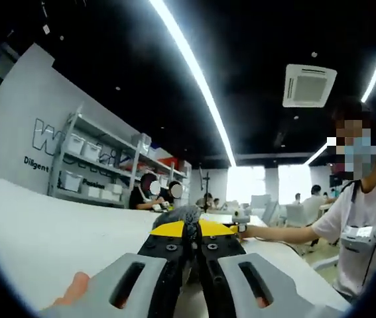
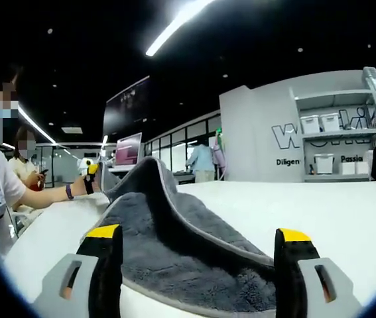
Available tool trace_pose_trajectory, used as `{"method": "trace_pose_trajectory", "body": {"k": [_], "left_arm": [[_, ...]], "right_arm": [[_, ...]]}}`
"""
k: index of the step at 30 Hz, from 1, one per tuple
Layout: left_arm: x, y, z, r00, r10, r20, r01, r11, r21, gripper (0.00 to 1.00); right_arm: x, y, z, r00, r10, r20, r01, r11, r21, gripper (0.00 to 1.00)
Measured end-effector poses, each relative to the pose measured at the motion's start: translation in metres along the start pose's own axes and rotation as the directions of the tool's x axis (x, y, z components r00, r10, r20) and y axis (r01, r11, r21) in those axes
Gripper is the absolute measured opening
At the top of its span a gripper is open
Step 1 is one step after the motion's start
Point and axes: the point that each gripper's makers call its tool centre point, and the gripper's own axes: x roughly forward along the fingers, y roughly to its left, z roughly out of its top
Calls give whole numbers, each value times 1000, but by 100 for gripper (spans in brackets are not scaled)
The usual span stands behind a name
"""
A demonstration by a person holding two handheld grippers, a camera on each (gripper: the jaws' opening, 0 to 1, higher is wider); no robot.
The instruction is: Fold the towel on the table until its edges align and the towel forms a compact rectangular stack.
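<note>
While the left tool [image 1: 192, 233] has its yellow-tipped jaws pressed together on a gray tuft of the towel [image 1: 178, 214], the right tool [image 2: 198, 240] stands wide apart with nothing between its jaws. In the right gripper view the gray towel [image 2: 174, 238] lies on the white counter [image 2: 320, 209] between and beyond the two jaws, one edge lifted into a ridge that runs up toward 11 o'clock, where the left tool [image 2: 93, 175] grips its raised corner. In the left gripper view the counter [image 1: 48, 232] spreads toward 9 o'clock. A person in a white shirt [image 1: 363, 218] sits at 3 o'clock with an arm stretched over the counter. Metal shelves with white bins [image 1: 98, 165] stand against the gray wall at 10 o'clock.
</note>
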Motion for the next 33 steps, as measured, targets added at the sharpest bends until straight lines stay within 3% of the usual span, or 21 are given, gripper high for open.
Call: {"method": "trace_pose_trajectory", "body": {"k": [4,9,13,20,27,33], "left_arm": [[-6,18,3,995,94,17,-94,996,-7,4],[-13,33,5,986,165,25,-164,986,-11,4],[-20,45,8,972,233,33,-233,972,3,4],[-29,63,7,941,336,29,-337,942,9,4],[-40,85,5,903,430,-4,-429,902,52,4],[-43,89,-2,881,472,-28,-469,881,64,4]], "right_arm": [[0,-4,1,1000,-1,1,1,1000,3,97],[0,-7,2,1000,-4,1,4,1000,5,96],[0,-10,2,1000,-5,1,5,1000,5,96],[-1,-14,3,1000,-6,2,6,1000,8,96],[0,1,0,1000,-6,2,6,1000,6,96],[0,0,0,1000,-5,2,5,1000,9,96]]}}
